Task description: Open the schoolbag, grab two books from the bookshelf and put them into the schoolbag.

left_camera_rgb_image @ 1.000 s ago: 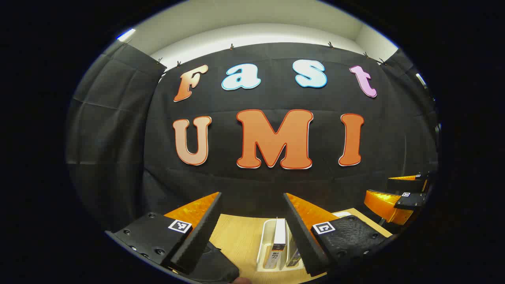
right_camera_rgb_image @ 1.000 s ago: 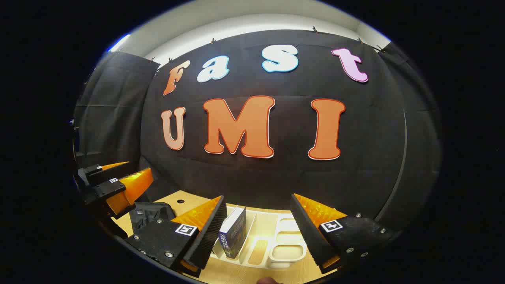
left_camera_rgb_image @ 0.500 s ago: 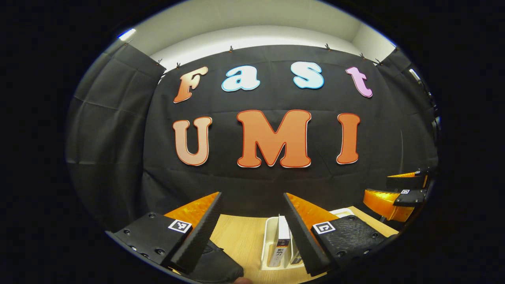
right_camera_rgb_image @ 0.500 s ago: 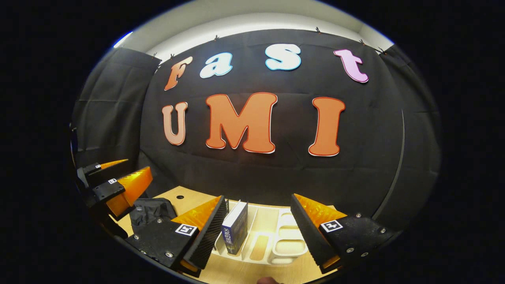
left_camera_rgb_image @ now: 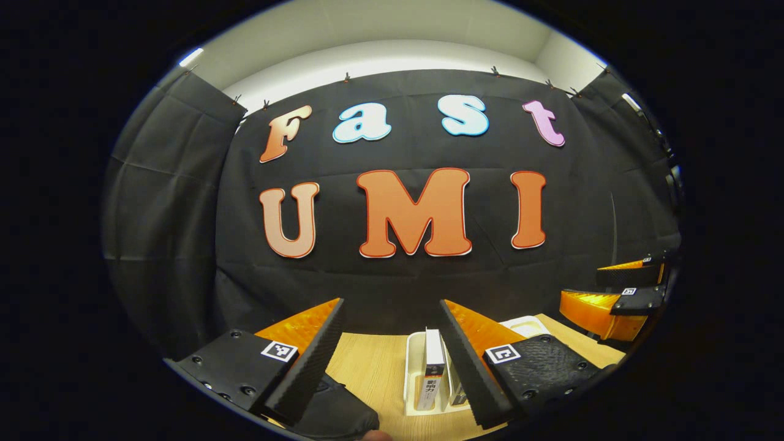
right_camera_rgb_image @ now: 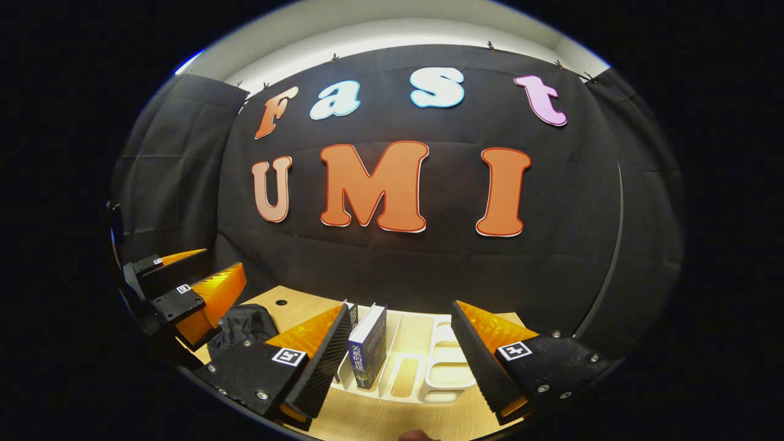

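In the left gripper view my left gripper (left_camera_rgb_image: 391, 305) is open and held above the wooden table (left_camera_rgb_image: 373, 367), with nothing between its fingers. Below it a white-spined book (left_camera_rgb_image: 433, 367) stands in the white bookshelf rack (left_camera_rgb_image: 411, 373). The black schoolbag (left_camera_rgb_image: 343, 416) lies at the bottom edge. In the right gripper view my right gripper (right_camera_rgb_image: 401, 306) is open over the rack (right_camera_rgb_image: 444, 373), where a dark blue book (right_camera_rgb_image: 367, 346) stands upright. A second book (right_camera_rgb_image: 350, 306) peeks out behind the left finger. The schoolbag (right_camera_rgb_image: 245, 321) lies left of the rack.
The right gripper (left_camera_rgb_image: 582, 283) hangs open at the far right of the left gripper view. The left gripper (right_camera_rgb_image: 223, 258) hangs open at the far left of the right gripper view, above the bag. The table (right_camera_rgb_image: 294, 306) has a small round hole (right_camera_rgb_image: 281, 302). Black cloth walls stand close behind.
Both grippers have tipped down a little, so more of the table, rack and books shows. The left gripper's view has also swung slightly right. Both grippers stay open.
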`<state>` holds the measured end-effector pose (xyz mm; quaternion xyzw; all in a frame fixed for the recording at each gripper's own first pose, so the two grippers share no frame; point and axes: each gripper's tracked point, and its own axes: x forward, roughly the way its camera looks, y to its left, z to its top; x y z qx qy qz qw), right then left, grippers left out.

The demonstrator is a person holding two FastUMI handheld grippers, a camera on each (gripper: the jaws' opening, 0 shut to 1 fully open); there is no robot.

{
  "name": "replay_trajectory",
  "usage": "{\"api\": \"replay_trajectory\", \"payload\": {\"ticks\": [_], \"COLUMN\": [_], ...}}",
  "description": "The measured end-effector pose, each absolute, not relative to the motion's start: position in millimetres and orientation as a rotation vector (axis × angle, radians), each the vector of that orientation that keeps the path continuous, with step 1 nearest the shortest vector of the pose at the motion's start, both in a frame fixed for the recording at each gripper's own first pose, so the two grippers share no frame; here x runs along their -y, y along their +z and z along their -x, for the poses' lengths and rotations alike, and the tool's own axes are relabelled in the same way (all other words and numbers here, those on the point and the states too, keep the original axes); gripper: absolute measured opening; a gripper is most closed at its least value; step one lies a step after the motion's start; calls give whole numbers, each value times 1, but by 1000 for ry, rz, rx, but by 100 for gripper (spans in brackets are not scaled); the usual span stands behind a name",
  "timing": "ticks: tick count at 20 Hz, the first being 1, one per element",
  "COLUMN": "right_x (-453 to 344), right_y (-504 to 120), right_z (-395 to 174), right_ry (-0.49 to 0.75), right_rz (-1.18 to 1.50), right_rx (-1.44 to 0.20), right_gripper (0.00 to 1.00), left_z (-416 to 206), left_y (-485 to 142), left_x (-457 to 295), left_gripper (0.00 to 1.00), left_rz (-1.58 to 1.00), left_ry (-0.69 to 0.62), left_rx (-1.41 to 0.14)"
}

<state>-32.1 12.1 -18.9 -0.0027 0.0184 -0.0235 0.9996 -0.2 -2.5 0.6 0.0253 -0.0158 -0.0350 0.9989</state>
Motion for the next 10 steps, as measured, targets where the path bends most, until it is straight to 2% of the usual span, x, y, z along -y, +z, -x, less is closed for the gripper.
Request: {"api": "replay_trajectory", "payload": {"ticks": [10], "right_x": [6], "right_y": [-40], "right_z": [24], "right_ry": [-77], "right_rz": [14], "right_rx": [-74], "right_gripper": [98], "left_z": [13], "left_y": [-28], "left_x": [-32], "left_gripper": [95], "left_rz": [-306], "left_ry": [-80], "left_rx": [-51]}}
